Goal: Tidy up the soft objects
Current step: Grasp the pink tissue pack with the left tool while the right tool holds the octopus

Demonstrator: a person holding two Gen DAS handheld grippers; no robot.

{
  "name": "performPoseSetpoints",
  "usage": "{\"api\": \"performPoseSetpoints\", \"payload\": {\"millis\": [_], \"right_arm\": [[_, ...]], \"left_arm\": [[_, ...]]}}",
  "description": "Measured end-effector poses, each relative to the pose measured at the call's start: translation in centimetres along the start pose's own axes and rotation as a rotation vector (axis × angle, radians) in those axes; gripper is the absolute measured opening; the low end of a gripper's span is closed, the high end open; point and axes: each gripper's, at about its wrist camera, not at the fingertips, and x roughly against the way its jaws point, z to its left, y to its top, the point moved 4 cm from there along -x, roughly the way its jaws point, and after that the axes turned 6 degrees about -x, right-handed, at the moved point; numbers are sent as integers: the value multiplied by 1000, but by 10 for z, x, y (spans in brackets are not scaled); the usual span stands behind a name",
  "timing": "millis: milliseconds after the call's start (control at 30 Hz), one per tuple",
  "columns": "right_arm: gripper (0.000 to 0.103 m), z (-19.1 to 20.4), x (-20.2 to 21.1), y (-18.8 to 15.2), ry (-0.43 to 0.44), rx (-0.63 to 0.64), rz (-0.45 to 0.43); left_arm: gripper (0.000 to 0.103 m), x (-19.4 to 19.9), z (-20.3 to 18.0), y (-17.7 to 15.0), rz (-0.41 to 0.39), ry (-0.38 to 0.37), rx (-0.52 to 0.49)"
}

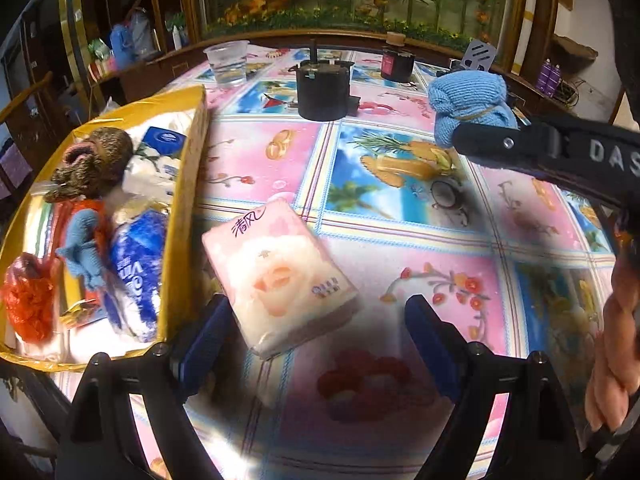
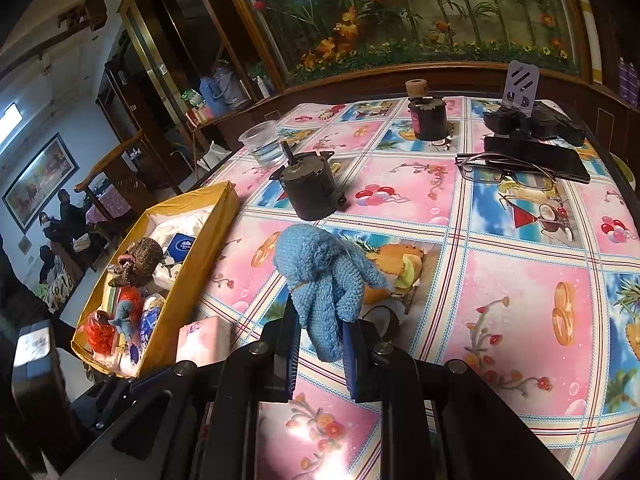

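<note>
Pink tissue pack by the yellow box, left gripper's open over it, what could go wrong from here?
1. The pink tissue pack lies skewed between the left gripper fingers; closing now may pinch a corner and let it slip.
2. The yellow box is already crowded, so it may perch on top.
3. The blue knitted toy in the right gripper dangles and could snag.

Open tablecloth [image 2: 500, 320] across centre and right of the right wrist frame, clear passage there. Yellow box [image 1: 188, 184] blocks the left side in both views, its wall standing just beside the pink tissue pack [image 1: 280, 276], tight gap on that side. Dark motor [image 2: 310, 192] stands mid-table, plastic cup [image 2: 262, 142] behind it upper left. Glasses [image 2: 502, 170], phone and black gear crowd the upper right. The right gripper [image 2: 320, 344] with its blue knitted toy [image 2: 326, 276] hangs over the table centre, taking up the upper right of the left wrist frame.
</note>
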Motion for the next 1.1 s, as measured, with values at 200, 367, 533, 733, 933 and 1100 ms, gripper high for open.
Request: {"api": "performPoseSetpoints", "payload": {"millis": [200, 367, 533, 733, 933, 1100], "right_arm": [[19, -5, 0, 0, -16, -18, -7], [19, -12, 3, 4, -27, -43, -16], [19, -18, 5, 6, -43, -66, -24], [19, -26, 3, 9, -59, -98, -24], [19, -29, 7, 12, -60, -114, -40], [19, -29, 10, 13, -47, -120, -45]], "left_arm": [[55, -15, -3, 20, 27, -122, 12], [52, -15, -4, 22, 32, -153, 39], [85, -7, -1, 34, -18, -142, 57], [88, -24, -2, 55, 16, -129, 103], [88, -58, -6, 73, 114, -84, 118], [79, -54, -6, 67, 50, -84, 60]]}}
